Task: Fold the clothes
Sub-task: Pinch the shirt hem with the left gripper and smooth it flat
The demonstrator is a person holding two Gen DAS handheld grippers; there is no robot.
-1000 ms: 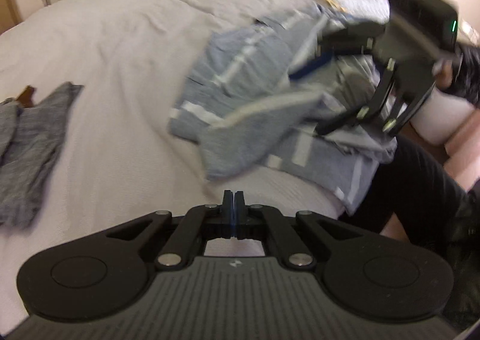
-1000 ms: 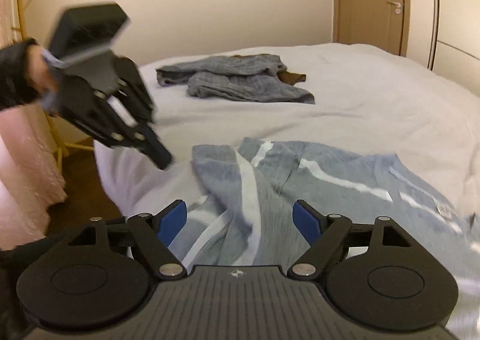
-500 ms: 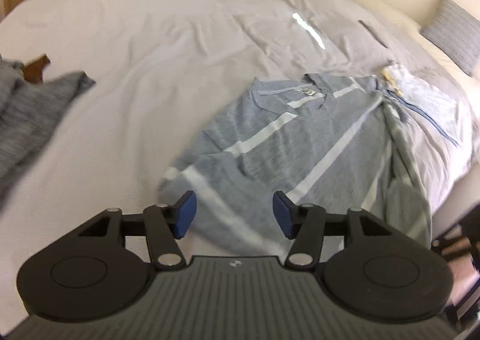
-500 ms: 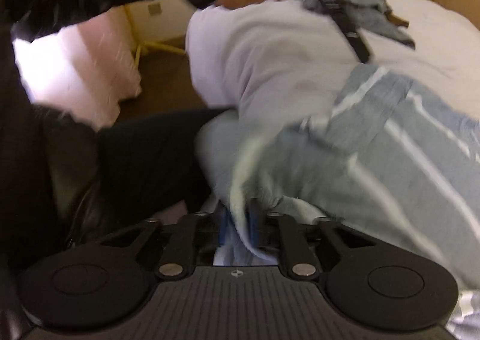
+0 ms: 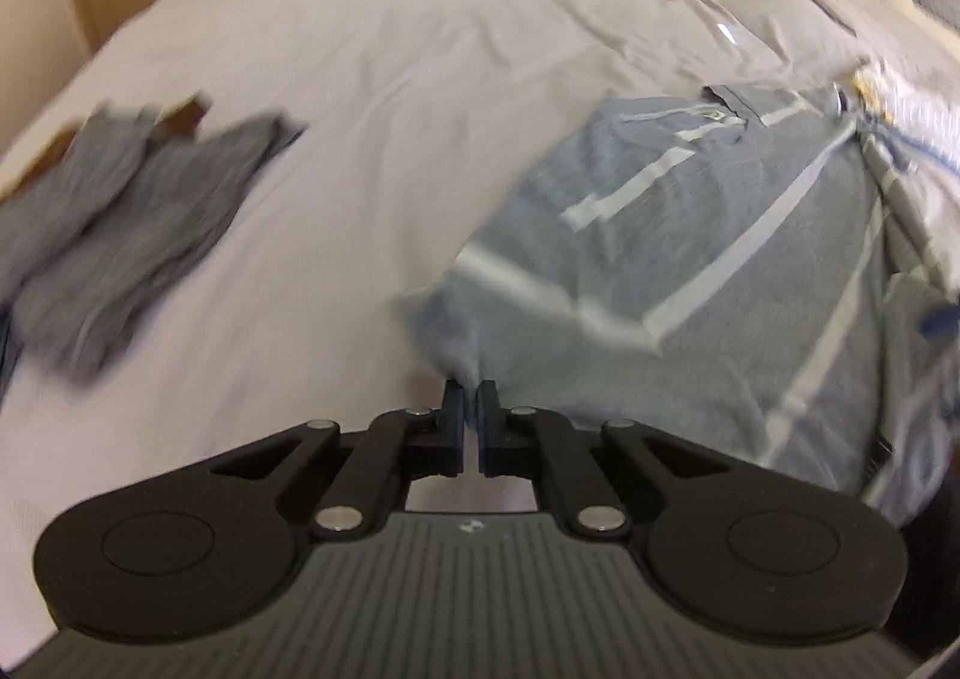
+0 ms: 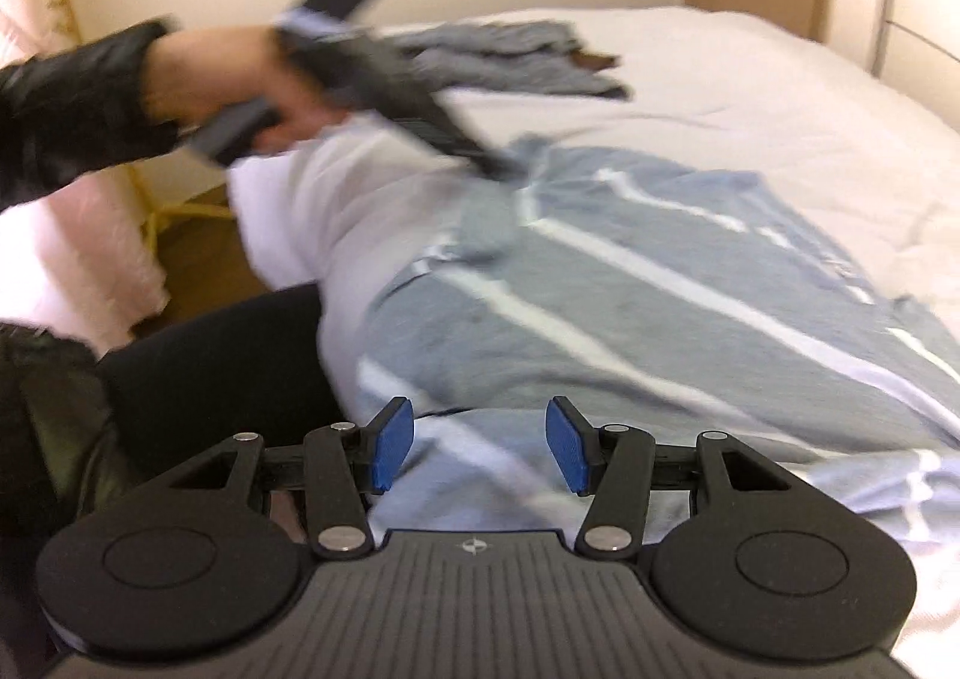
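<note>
Left wrist view first: left gripper (image 5: 470,400) has its jaws pressed together, pinching a corner of the blue striped shirt (image 5: 708,259) right at the tips. From there the shirt's long axis runs ahead and to the right across the bed (image 5: 384,67), collar at the far end. Grey clothes (image 5: 120,223) lie well off to the jaws' left.

Right wrist view: right gripper (image 6: 478,448) jaws apart and opening, shirt hem under the gap, pads not pressing it. Shirt stretches ahead and rightward.
</note>
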